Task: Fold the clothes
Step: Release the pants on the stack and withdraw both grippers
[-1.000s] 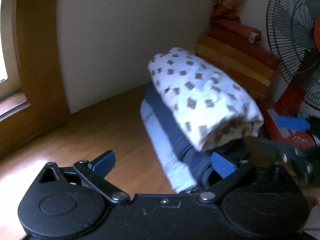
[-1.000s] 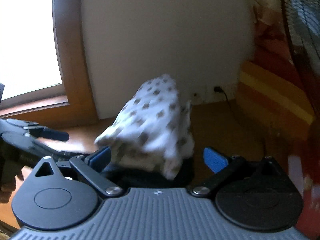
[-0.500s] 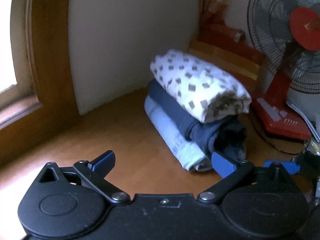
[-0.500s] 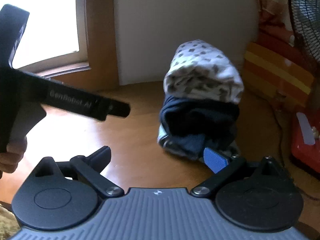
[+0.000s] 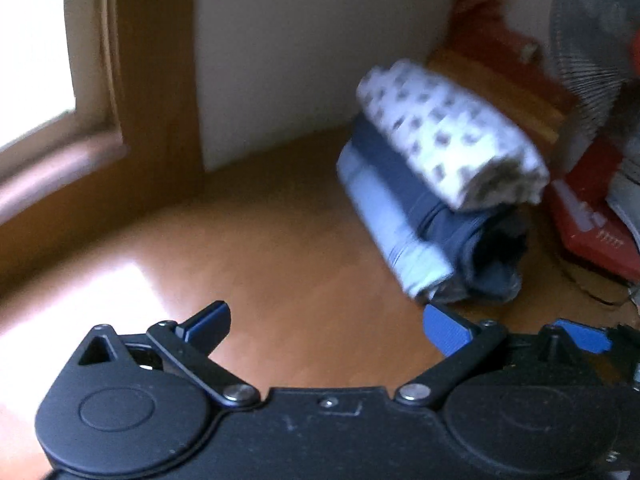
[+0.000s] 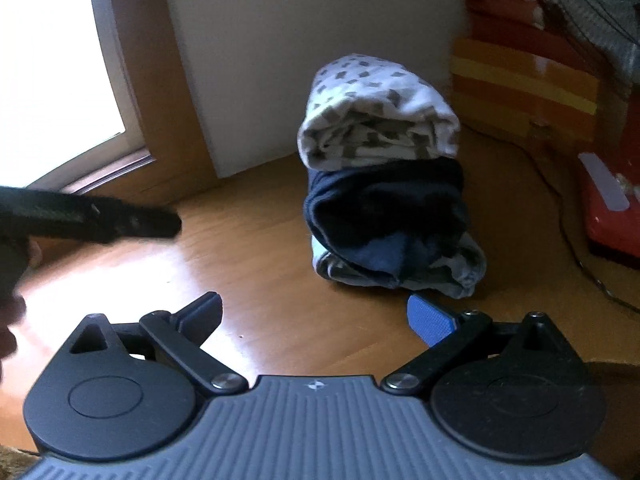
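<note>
Three folded garments are stacked on the wooden floor against the white wall. On top lies a white cloth with brown squares. Under it is a dark navy piece, and a light blue one forms the bottom. My left gripper is open and empty, well back from the pile and to its left. My right gripper is open and empty too, short of the pile's near end. In the right wrist view the left gripper's body shows at the left edge, held by a hand.
A standing fan with a red base is right of the pile, with a cable on the floor. A red and yellow striped bundle leans behind. A wooden window frame is at left. Bare wooden floor lies before the grippers.
Both grippers have pulled back from the stack, which now looks smaller and farther off. The spotted cloth rests on top, untouched. The left wrist view has swung so the pile sits further right.
</note>
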The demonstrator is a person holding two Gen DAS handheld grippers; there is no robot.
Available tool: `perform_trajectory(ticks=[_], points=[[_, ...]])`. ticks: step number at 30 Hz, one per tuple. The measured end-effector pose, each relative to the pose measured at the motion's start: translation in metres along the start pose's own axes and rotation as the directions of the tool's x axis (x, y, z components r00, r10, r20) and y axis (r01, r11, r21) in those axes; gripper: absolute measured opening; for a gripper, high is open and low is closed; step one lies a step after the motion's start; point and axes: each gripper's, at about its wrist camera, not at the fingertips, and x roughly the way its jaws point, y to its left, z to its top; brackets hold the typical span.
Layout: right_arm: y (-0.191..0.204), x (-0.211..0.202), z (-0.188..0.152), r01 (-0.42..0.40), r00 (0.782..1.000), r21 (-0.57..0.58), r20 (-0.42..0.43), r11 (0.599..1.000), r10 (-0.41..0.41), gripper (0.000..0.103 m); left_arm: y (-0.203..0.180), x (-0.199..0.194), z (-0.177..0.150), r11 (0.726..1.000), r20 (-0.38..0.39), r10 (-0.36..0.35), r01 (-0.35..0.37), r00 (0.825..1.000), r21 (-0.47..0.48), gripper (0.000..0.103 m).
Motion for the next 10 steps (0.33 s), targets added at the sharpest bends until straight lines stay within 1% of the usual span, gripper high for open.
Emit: perform_trajectory(ticks=[2, 4, 8, 10], points=[[-0.003, 0.002, -0.002, 0.007, 1.000, 0.018, -0.014, 1.000, -0.006, 0.101, -0.004, 0.008, -0.003, 0.999, -0.017, 0.038, -0.038, 0.999, 0.011, 0.103], [-0.006, 0.004, -0.005, 0.015, 0.999, 0.035, -0.030, 0.999, -0.014, 0.101, -0.012, 0.013, -0.007, 0.997, -0.019, 0.062, -0.061, 0.998, 0.054, 0.103], [-0.011, 0.006, -0.009, 0.020, 0.999, 0.056, -0.049, 0.998, -0.017, 0.101, -0.027, 0.017, -0.014, 0.994, -0.011, 0.055, -0.054, 0.998, 0.099, 0.103], [-0.014, 0.008, -0.010, 0.021, 0.998, 0.063, -0.058, 0.998, -0.017, 0.101, -0.031, 0.018, -0.015, 0.995, -0.009, 0.038, -0.037, 0.999, 0.094, 0.103]])
